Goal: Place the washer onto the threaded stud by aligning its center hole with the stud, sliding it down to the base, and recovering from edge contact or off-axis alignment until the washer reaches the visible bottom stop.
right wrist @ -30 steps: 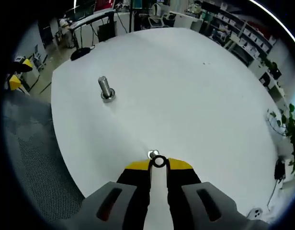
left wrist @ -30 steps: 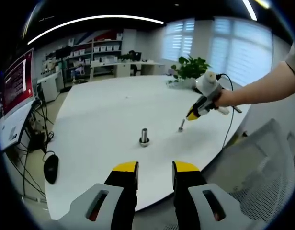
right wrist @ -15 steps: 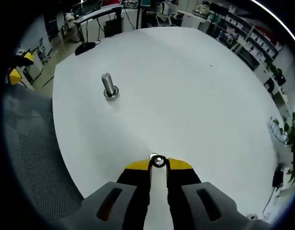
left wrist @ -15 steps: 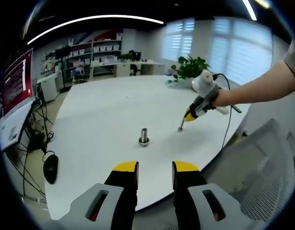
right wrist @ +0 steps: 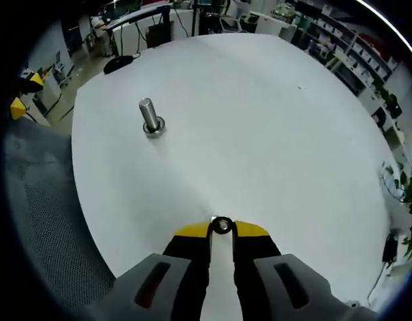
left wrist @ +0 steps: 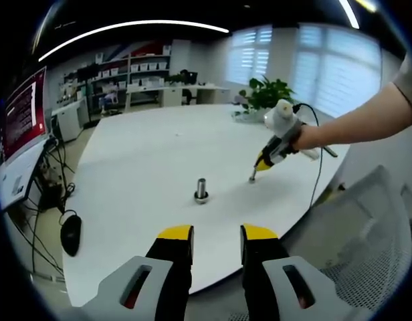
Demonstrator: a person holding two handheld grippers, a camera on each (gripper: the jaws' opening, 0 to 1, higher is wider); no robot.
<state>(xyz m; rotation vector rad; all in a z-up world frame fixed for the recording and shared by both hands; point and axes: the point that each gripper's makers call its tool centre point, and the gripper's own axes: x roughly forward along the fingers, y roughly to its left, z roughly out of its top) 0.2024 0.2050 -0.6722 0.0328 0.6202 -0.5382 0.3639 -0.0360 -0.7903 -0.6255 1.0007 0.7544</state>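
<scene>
I hold the washer (right wrist: 221, 225) between the fingers of my right gripper (right wrist: 221, 227); they are clenched on its rim, and the center hole shows just at the yellow tips. In the left gripper view I see the right gripper (left wrist: 263, 162) with its tip low over the white counter (left wrist: 146, 150), near the edge on the window side, and the washer (left wrist: 252, 178) hangs below it, very close to the surface. I cannot tell if it touches the counter or is just above.

The stud (right wrist: 149, 116) stands upright on its round base, in the middle part of the counter (right wrist: 259, 120), well apart from the washer. In the left gripper view the stud (left wrist: 201, 190) is between my left gripper and the right one. Nothing is on the stud yet; its top and its base look bare.

My left gripper (left wrist: 217, 235) stays off the near edge of the counter, its fingers released with a clear gap between them and nothing inside.

So, as I judge it, only the picking of the washer is done. What is left is the main part: to carry the washer over the stud, to bring the hole onto its axis, to lower it, and to slide it down until it sits on the base.
</scene>
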